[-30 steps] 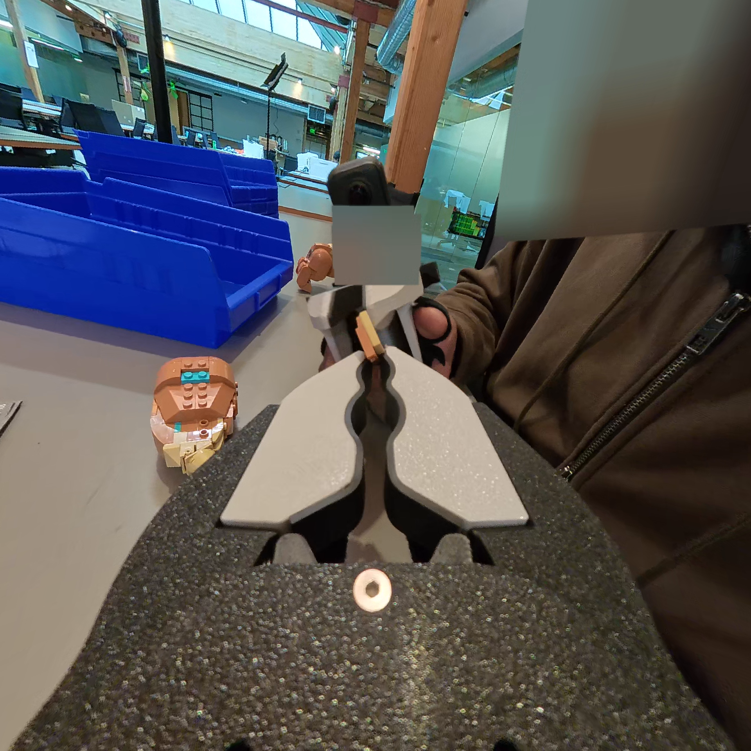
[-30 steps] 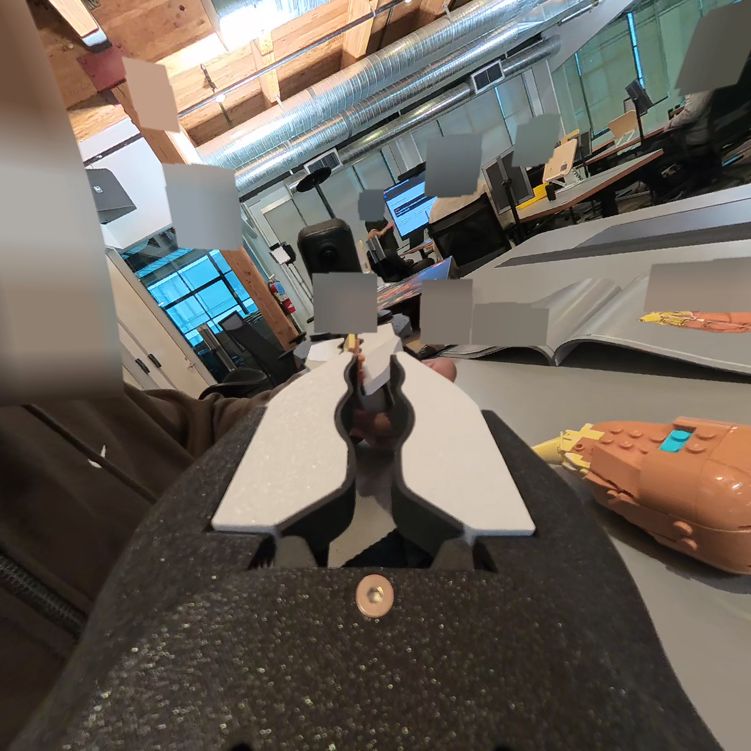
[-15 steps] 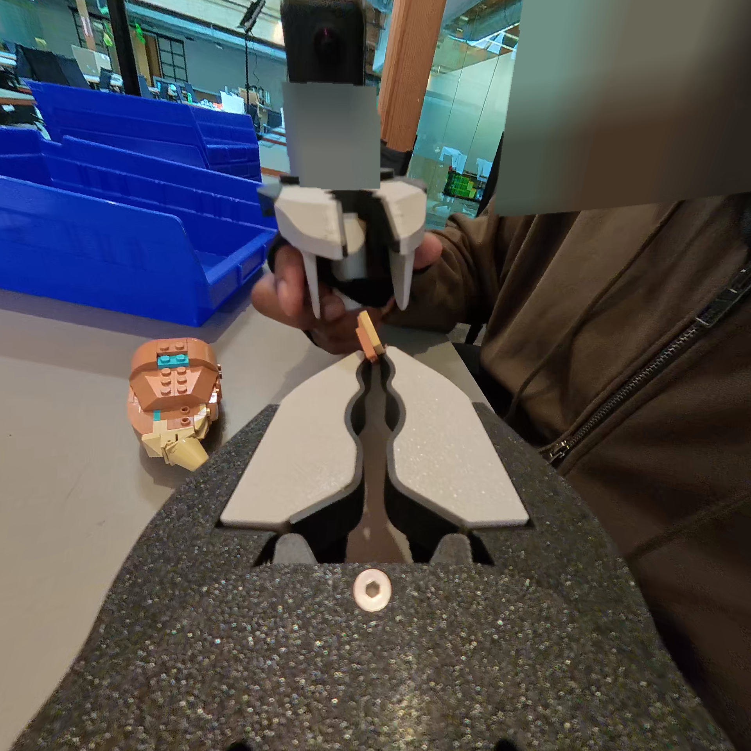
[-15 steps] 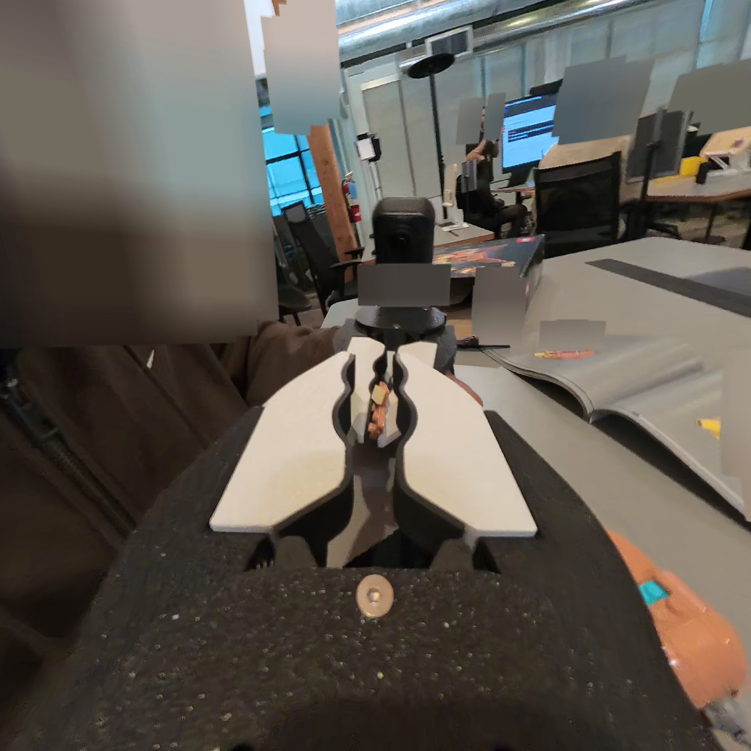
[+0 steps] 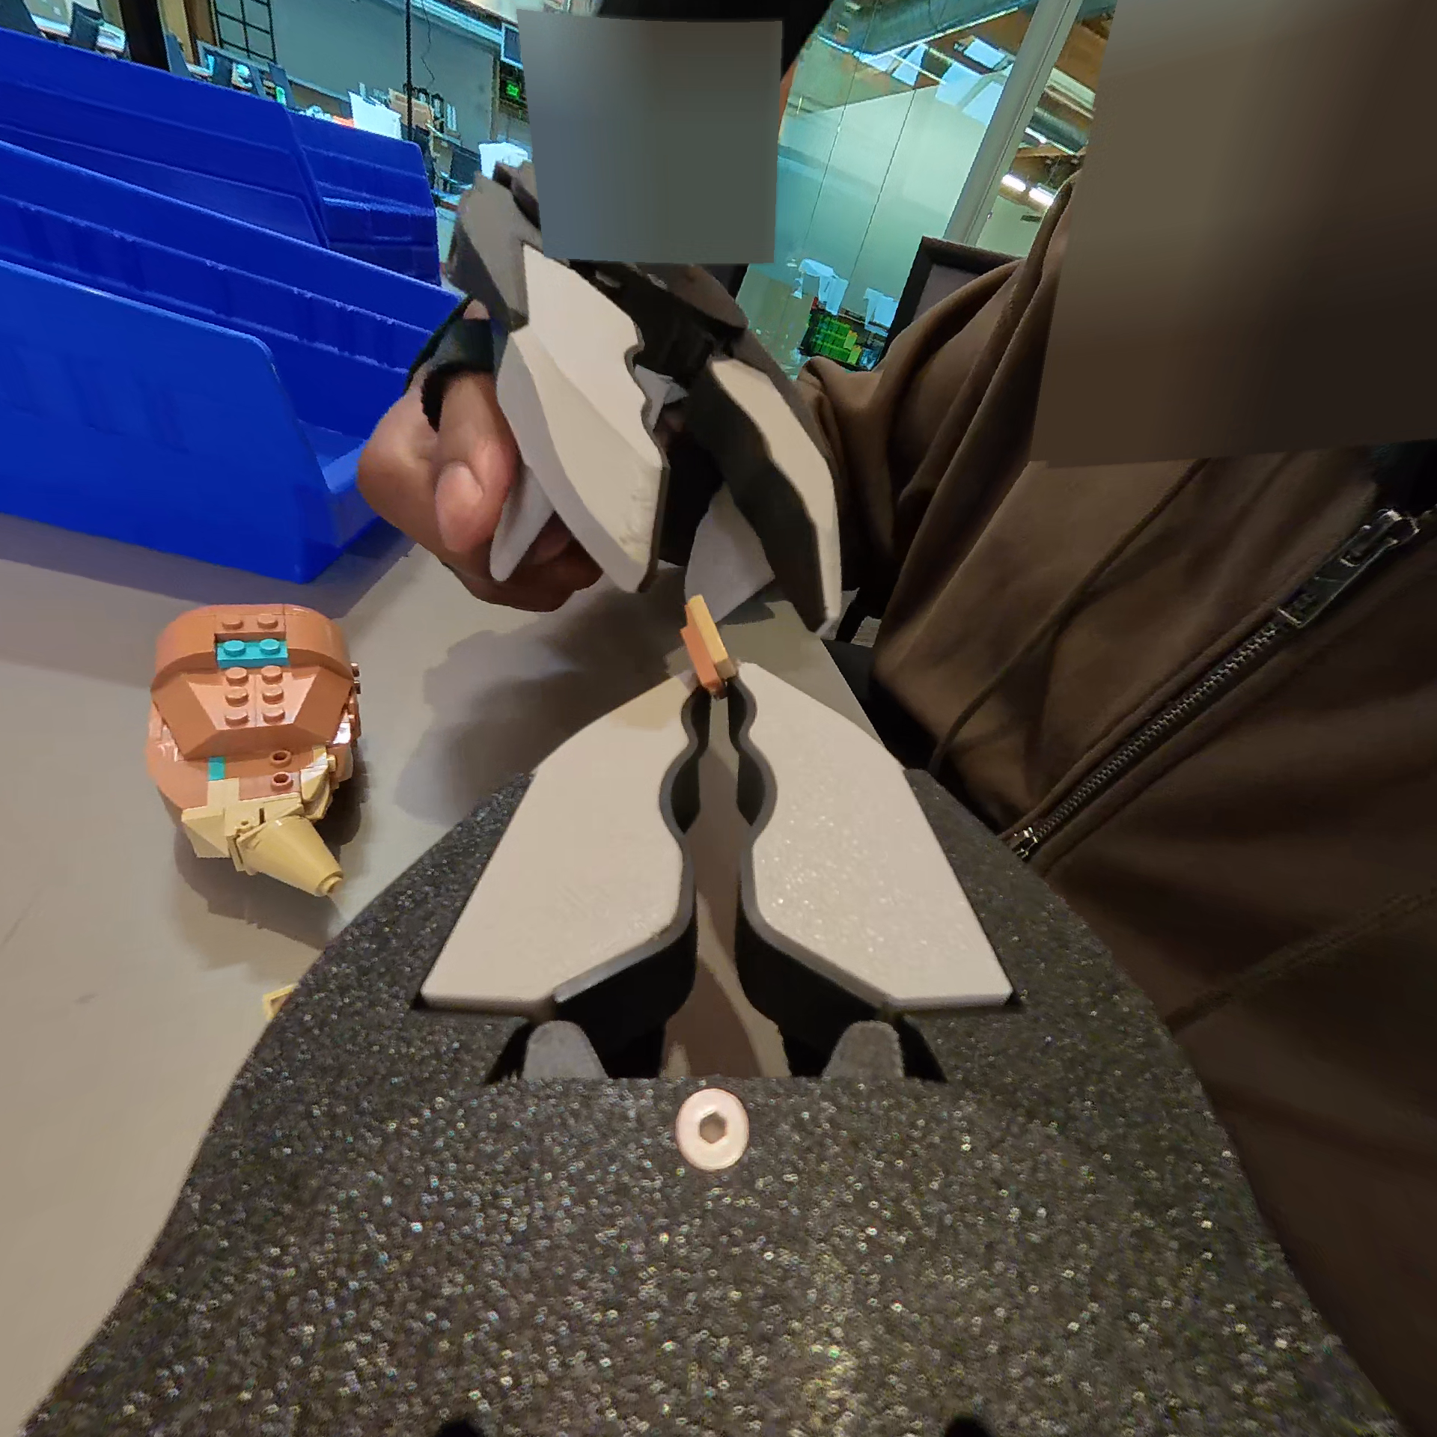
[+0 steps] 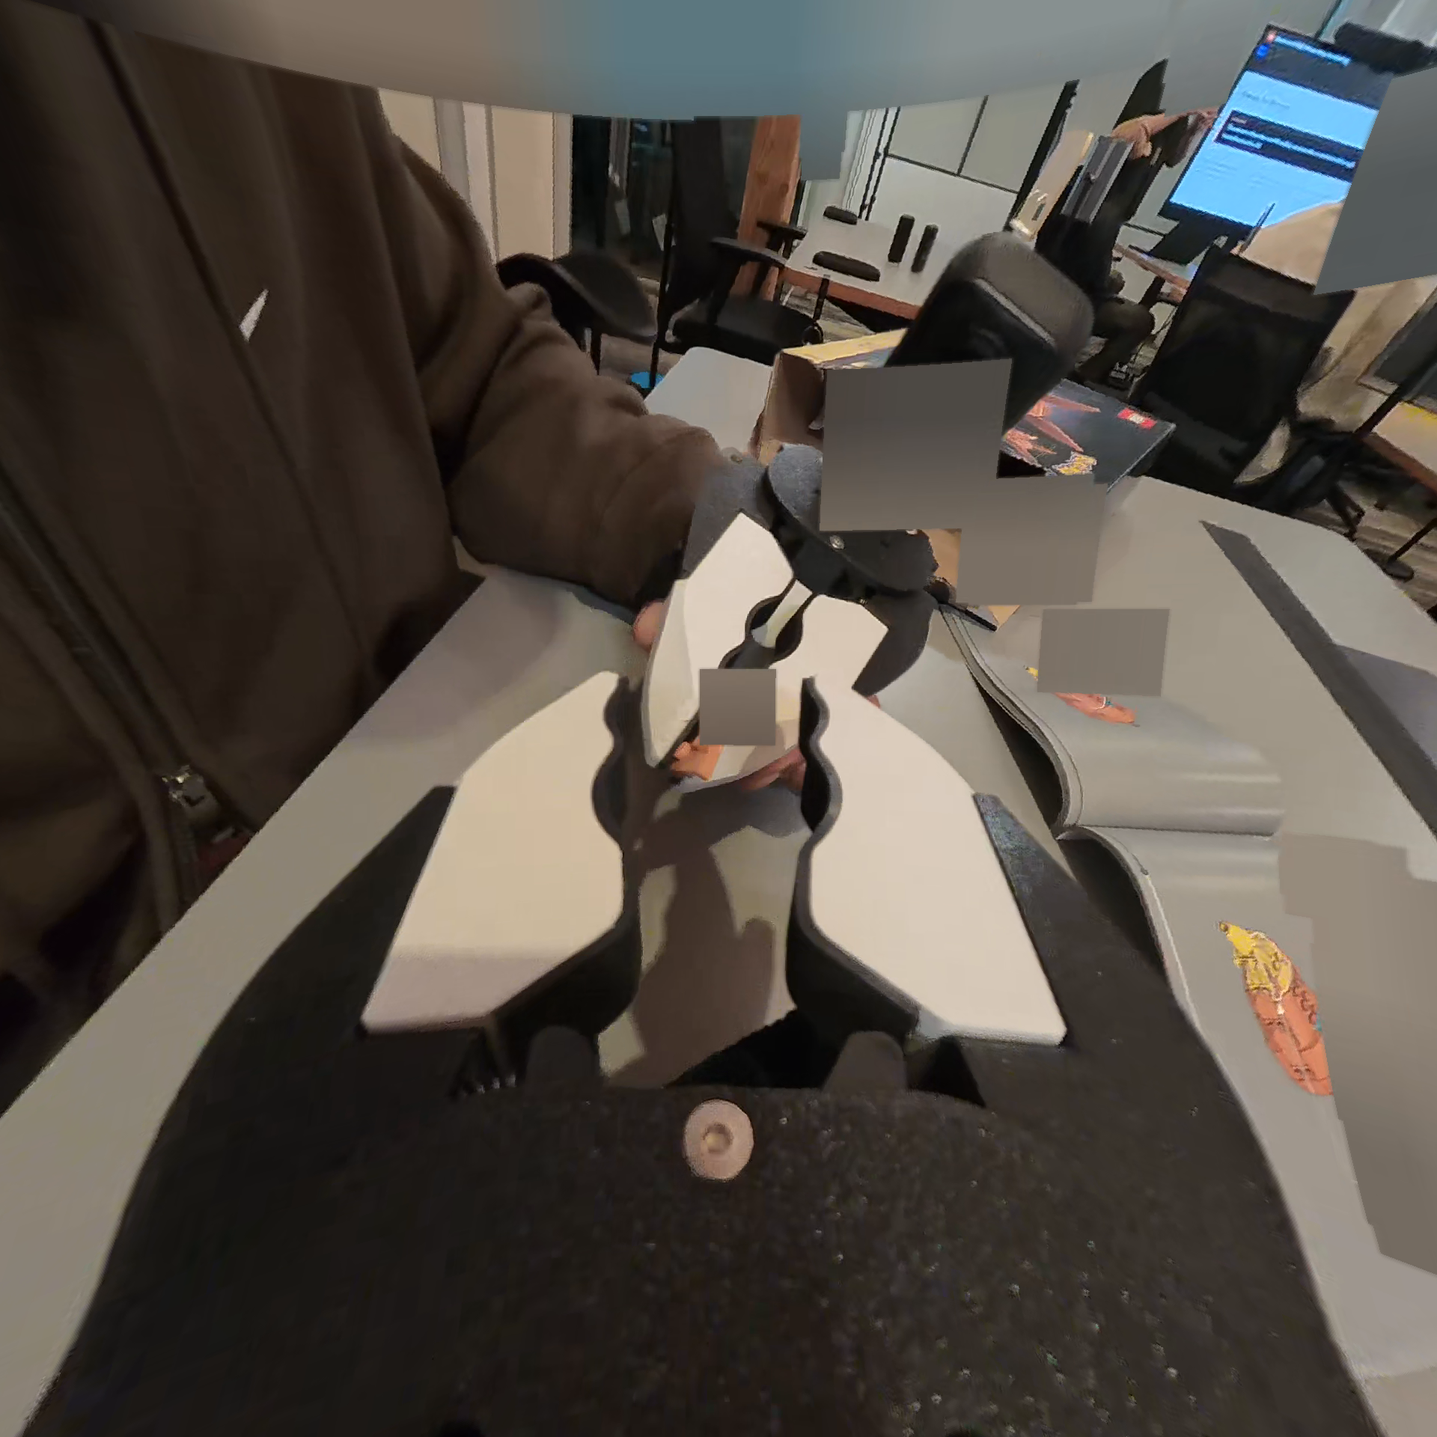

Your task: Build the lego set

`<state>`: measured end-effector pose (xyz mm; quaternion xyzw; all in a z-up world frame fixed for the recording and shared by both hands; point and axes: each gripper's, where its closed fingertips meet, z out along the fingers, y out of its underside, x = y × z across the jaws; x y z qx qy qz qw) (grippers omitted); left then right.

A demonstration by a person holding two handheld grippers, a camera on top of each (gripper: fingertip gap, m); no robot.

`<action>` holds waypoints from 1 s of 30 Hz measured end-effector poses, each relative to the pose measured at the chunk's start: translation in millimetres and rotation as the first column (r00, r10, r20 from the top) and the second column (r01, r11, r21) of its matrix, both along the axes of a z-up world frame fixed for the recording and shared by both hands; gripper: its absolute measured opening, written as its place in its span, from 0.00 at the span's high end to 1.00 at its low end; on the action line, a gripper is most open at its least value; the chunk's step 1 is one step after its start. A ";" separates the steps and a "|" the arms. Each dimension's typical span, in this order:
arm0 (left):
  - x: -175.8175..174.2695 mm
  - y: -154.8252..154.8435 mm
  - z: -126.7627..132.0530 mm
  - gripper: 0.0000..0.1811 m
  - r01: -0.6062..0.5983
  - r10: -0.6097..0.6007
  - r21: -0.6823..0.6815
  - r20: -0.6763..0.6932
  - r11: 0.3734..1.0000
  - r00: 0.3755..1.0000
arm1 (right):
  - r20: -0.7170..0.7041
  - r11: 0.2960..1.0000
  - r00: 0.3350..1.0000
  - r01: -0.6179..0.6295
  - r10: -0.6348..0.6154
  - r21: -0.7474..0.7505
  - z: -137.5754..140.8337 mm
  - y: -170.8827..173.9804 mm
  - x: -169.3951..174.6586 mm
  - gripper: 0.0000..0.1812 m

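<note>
My left gripper (image 5: 711,688) is shut on a small tan and brown lego piece (image 5: 704,649) that stands up out of its tips above the grey table (image 5: 101,972). My right gripper (image 5: 731,595) is open and empty, angled down with its tips just above and around that piece. In the right wrist view my right gripper (image 6: 715,688) stands wide open, and the left gripper (image 6: 688,766) points at it with the piece (image 6: 692,758) between its tips. A part-built brown and tan lego model (image 5: 249,731) lies on the table to the left.
Blue bins (image 5: 155,389) stand at the back left. An open instruction booklet (image 6: 1127,785) and the lego box (image 6: 1089,443) lie on the table in the right wrist view. A loose tan piece (image 5: 278,1003) lies by the left gripper. The person's brown sleeve and jacket (image 5: 1166,700) are close. The grippers are tip to tip, or close to it.
My right gripper has come off the small piece, opened wider and now hangs tilted over it. My left gripper still holds the piece and has dropped nearer the table.
</note>
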<state>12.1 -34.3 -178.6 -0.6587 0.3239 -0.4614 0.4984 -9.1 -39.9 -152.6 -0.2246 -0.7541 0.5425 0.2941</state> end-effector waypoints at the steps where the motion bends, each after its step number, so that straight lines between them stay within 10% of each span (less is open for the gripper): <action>1: 0.4 -0.6 0.3 0.98 0.005 -0.005 -0.004 0.006 1.000 1.000 | -0.011 1.000 1.000 -0.005 0.006 0.023 -1.6 -1.1 0.4 0.75; 30: -7.7 2.9 9.7 0.98 0.002 0.005 -0.060 0.119 0.998 0.993 | -0.291 0.944 0.949 0.204 -0.125 0.261 -13.2 2.7 -10.3 0.83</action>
